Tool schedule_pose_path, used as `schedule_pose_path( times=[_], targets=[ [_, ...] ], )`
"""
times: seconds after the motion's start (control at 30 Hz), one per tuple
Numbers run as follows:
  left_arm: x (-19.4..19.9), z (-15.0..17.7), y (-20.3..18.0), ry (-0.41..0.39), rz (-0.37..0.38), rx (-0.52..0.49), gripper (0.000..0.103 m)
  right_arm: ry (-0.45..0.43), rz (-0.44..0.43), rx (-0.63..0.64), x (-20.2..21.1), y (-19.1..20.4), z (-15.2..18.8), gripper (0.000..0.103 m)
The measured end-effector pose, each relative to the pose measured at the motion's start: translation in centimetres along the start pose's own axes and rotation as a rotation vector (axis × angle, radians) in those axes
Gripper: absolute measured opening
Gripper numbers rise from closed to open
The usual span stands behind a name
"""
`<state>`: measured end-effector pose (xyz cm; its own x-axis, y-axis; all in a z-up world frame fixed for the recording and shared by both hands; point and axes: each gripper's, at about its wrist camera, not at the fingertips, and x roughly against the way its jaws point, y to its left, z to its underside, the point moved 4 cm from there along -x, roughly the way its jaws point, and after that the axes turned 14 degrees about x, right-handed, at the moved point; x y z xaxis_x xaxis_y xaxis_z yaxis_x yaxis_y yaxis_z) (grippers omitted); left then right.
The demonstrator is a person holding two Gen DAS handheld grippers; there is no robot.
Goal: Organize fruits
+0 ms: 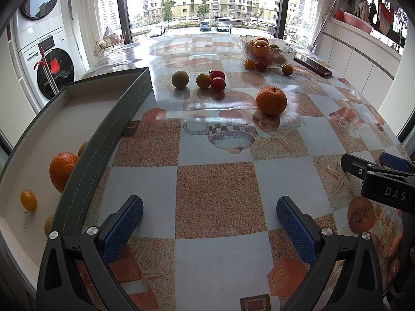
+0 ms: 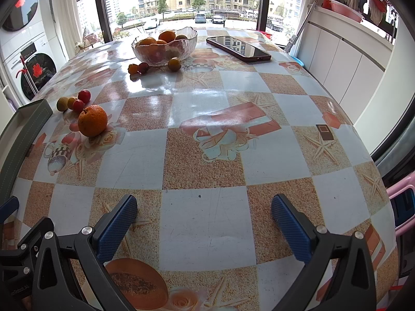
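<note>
I see the big orange (image 1: 271,100) sitting alone on the desk (image 1: 215,189), near the tray's (image 1: 109,119) long wall and well short of the bowl (image 1: 267,49); just beyond the orange is a cluster of four small fruits: a green one (image 1: 180,79), a yellow one (image 1: 203,80) and two red ones (image 1: 217,79), the last three touching. Inside the tray lie another orange (image 1: 62,171) against the near wall, a small yellow fruit (image 1: 28,200) beside it, and two more fruits mostly hidden by the wall. The glass bowl holds several oranges and other fruit I cannot tell apart; three small fruits (image 2: 153,66) rest on the desk against its base, two touching each other and one apart. A phone (image 2: 238,45) lies flat just beside the bowl, on the side away from the tray. My left gripper (image 1: 209,216) hovers over the desk next to the tray wall, fingers wide apart, holding nothing; my right gripper (image 2: 204,211) is likewise spread and empty, over bare checkered cloth, well apart from the orange.
</note>
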<state>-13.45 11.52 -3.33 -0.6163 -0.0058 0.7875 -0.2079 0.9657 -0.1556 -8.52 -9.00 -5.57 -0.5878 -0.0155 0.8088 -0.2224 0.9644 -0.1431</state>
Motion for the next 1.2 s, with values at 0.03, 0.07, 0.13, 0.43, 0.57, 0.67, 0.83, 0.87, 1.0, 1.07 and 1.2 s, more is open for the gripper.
schedule_pose_path(
  times=[0.03, 0.07, 0.13, 0.43, 0.57, 0.67, 0.83, 0.87, 1.0, 1.07, 1.2],
  targets=[
    [0.0, 0.0, 0.1, 0.002, 0.001, 0.001, 0.103, 0.002, 0.000, 0.001, -0.2, 0.3, -0.2, 0.103],
    [0.1, 0.0, 0.1, 0.004, 0.001, 0.001, 0.103, 0.005, 0.000, 0.002, -0.1, 0.3, -0.2, 0.103],
    [0.1, -0.1, 0.1, 0.005, 0.002, 0.002, 0.103, 0.024, -0.003, 0.006, 0.0, 0.3, -0.4, 0.103],
    [0.1, -0.2, -0.1, 0.008, 0.011, -0.002, 0.103, 0.029, -0.181, 0.053, -0.3, 4.1, -5.4, 0.102],
    [0.1, -0.2, -0.1, 0.008, 0.013, -0.003, 0.103, 0.020, -0.218, 0.112, -1.4, 6.8, -8.3, 0.092],
    [0.0, -0.2, -0.2, 0.008, 0.013, -0.003, 0.103, 0.042, -0.249, 0.140, -2.9, 8.5, -9.3, 0.073],
    [-0.1, -0.3, -0.3, 0.016, 0.012, -0.009, 0.103, 0.014, -0.250, 0.144, -3.5, 8.9, -10.2, 0.040],
    [-0.1, -0.3, -0.3, 0.022, 0.010, -0.012, 0.103, 0.013, -0.261, 0.127, -3.4, 8.6, -10.1, 0.040],
    [-0.5, -1.1, -0.7, 0.072, -0.007, -0.025, 0.098, -0.002, -0.279, 0.064, -2.8, 6.1, -9.1, 0.040],
    [-0.7, -2.0, -1.1, 0.099, -0.006, -0.026, 0.083, 0.006, -0.286, 0.032, -2.6, 4.4, -8.0, 0.040],
    [-1.4, -4.5, -1.8, 0.127, 0.005, 0.015, 0.074, -0.001, -0.269, -0.030, -1.9, 1.0, -6.0, 0.040]
  ],
)
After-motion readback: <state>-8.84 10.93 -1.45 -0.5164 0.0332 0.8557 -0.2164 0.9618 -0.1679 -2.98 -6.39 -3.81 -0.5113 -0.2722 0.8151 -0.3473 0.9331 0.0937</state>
